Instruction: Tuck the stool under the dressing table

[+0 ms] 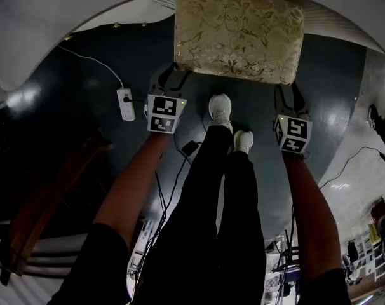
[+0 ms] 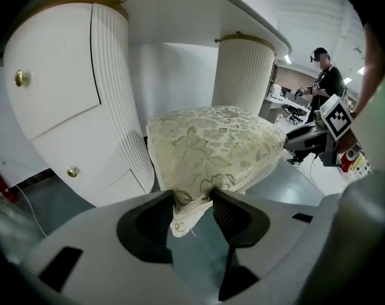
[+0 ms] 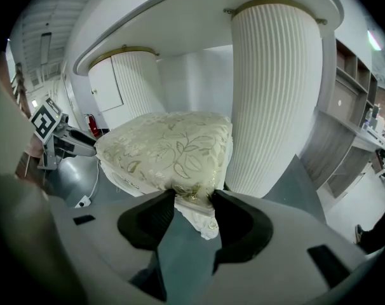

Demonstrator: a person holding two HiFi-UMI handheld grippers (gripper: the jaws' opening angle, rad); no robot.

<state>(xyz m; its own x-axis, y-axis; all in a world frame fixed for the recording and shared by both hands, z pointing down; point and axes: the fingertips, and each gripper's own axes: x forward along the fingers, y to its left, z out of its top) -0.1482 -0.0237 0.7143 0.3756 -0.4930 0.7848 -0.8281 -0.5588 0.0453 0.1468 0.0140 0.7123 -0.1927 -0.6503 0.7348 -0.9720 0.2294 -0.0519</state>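
The stool (image 1: pixel 238 33) has a gold floral cushion and stands on the dark floor, partly under the white dressing table (image 1: pixel 33 24). My left gripper (image 1: pixel 173 73) is at its near left corner, my right gripper (image 1: pixel 289 91) at its near right corner. In the left gripper view the left gripper (image 2: pixel 192 200) is shut on the cushion corner of the stool (image 2: pixel 208 145), both pads pressing the fabric. In the right gripper view the right gripper (image 3: pixel 194 199) pinches the other corner of the stool (image 3: pixel 167 146). The table's ribbed column (image 3: pixel 275 94) stands just right of the stool.
A white power strip (image 1: pixel 125 103) with cables lies on the floor left of my left gripper. The person's white shoes (image 1: pixel 220 108) stand between the grippers. The table's cabinet with brass knobs (image 2: pixel 59 100) is to the left. Another person (image 2: pixel 324 75) stands far behind.
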